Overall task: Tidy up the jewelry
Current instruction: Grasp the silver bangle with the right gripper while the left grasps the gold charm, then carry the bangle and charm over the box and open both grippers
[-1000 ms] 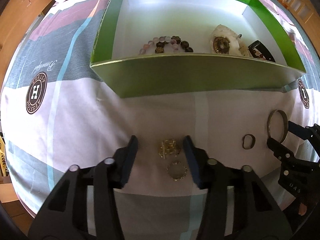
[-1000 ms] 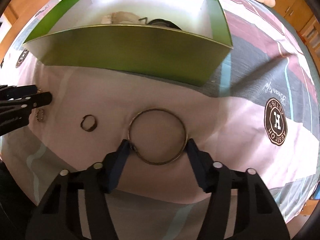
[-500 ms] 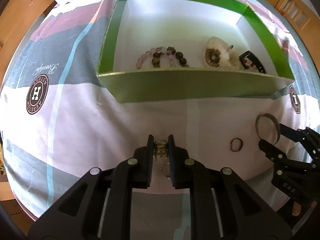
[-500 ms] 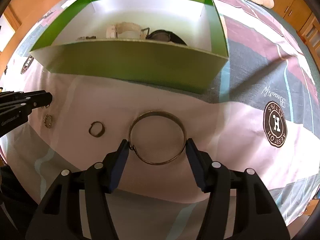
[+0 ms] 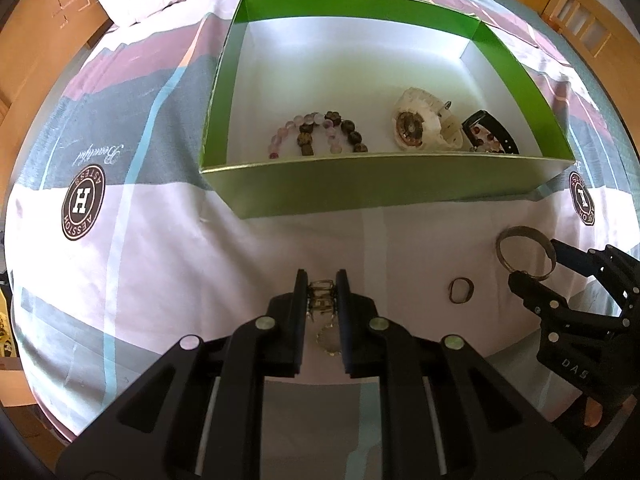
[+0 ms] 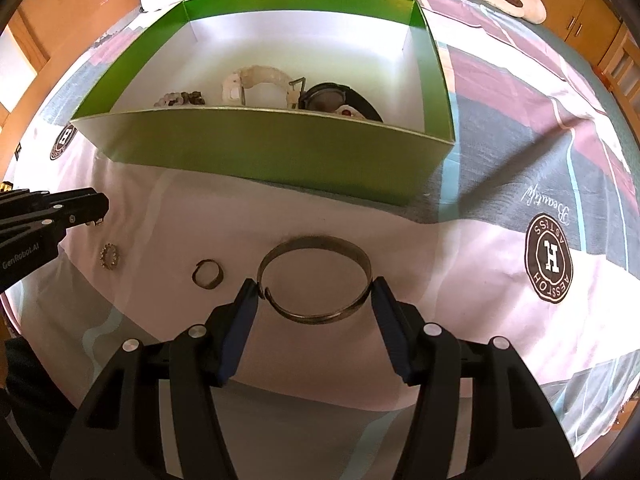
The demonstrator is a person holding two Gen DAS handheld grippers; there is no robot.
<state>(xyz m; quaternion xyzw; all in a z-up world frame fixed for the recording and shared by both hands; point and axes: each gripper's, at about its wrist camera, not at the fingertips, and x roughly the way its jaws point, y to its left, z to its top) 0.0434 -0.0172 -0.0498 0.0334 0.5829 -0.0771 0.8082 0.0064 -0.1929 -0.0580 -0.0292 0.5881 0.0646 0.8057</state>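
1. The left gripper (image 5: 322, 292) is clamped on a small gold-coloured trinket (image 5: 321, 298); its jaws have just been closing, and the piece now sits pinched between the pads, above the bedspread (image 5: 160, 264).
2. Just below that gripper a small toothed gold ring (image 6: 109, 256) lies flat on the cloth.
3. The right gripper (image 6: 314, 294) has both pads against the sides of a thin metal bangle (image 6: 315, 278), holding it across its width with the near edge low and the far edge tipped up.
4. A small dark ring (image 6: 207, 273) lies on the bedspread between the two grippers, apart from both.
5. A green box (image 5: 360, 184) with a white inside stands beyond them on the bed.
6. Near its front wall, from the left, lie a beaded bracelet (image 5: 316, 132), a white watch (image 5: 424, 124) and a black-strapped piece (image 5: 492, 136).
7. In the right wrist view the box's front wall half hides these things.
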